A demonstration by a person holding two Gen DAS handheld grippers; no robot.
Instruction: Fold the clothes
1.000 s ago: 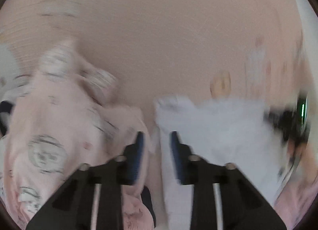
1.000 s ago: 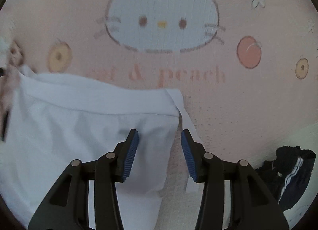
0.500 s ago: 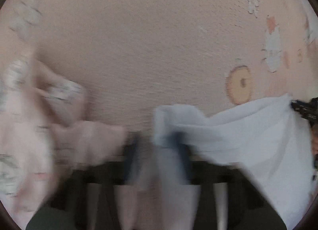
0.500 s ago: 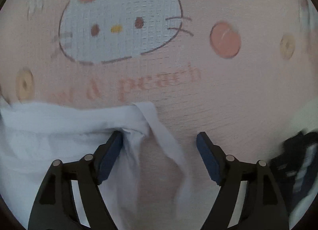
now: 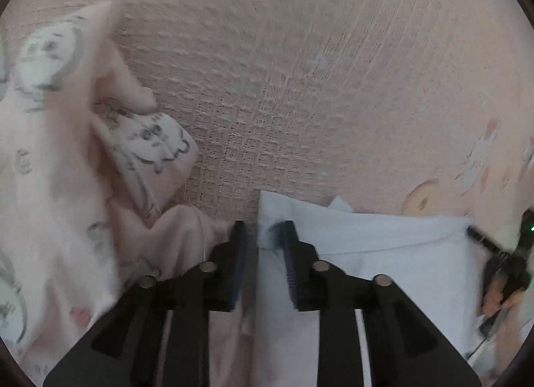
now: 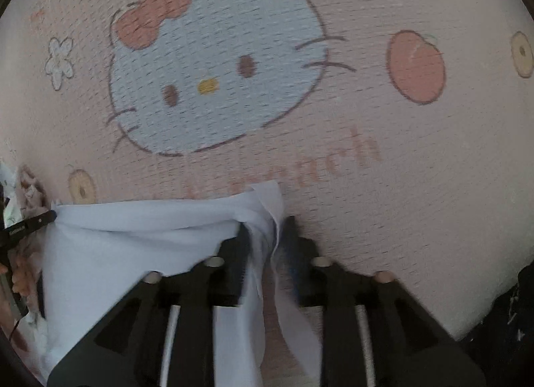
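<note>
Right claw (image 6: 265, 236) around white garment (image 6: 133, 246)

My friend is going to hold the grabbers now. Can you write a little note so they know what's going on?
Left tool: shut on the left corner of the white garment.
Right tool: shut on its right corner, a loose strip hanging below.
The garment's top edge is stretched between both tools over the pink cartoon-cat blanket.
Pink printed garment lies crumpled to the left; dark clothing to the right.
Done: both corners gripped.
Left: fold the white garment, then the others.

A home, likely a bedroom: a pink woven cover (image 6: 383, 220) printed with a cartoon cat (image 6: 217, 66) carries loose pink printed nightwear (image 5: 66, 186).
</note>
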